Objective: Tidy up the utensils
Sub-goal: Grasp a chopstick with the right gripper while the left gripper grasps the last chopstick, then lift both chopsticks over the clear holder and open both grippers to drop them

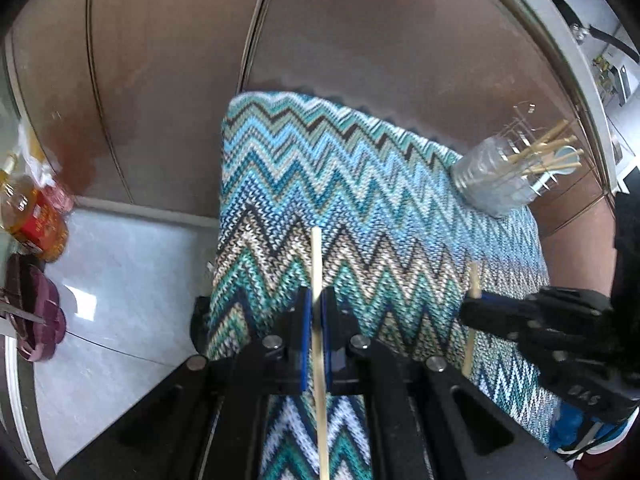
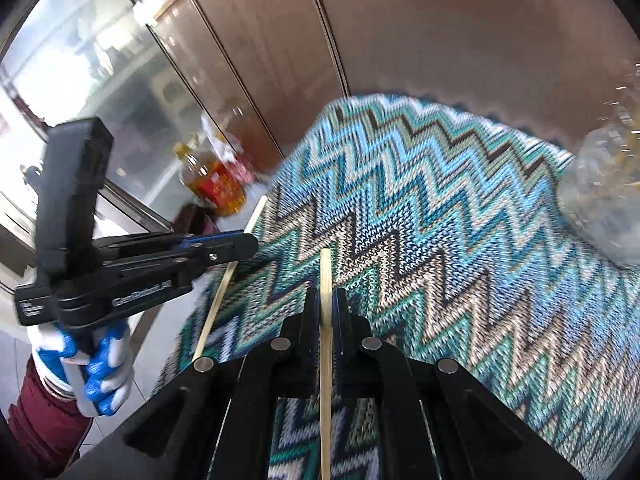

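Observation:
My left gripper [image 1: 316, 300] is shut on a wooden chopstick [image 1: 318, 264] and holds it above the zigzag-patterned cloth [image 1: 360, 184]. My right gripper [image 2: 326, 300] is shut on a second chopstick [image 2: 325, 276]. Each gripper shows in the other's view: the right gripper [image 1: 470, 306] with its chopstick [image 1: 474, 280] at the right, the left gripper [image 2: 248, 246] with its chopstick [image 2: 216, 304] at the left. A clear glass jar [image 1: 496, 184] holding several chopsticks and utensils stands at the cloth's far right corner; it is blurred in the right wrist view [image 2: 600, 200].
The cloth covers a small table in front of brown cabinet doors [image 1: 360, 40]. On the floor at the left stand a bottle of oil [image 1: 28, 216] with a red label and dark purple slippers [image 1: 36, 316]. The bottle also shows in the right wrist view [image 2: 212, 184].

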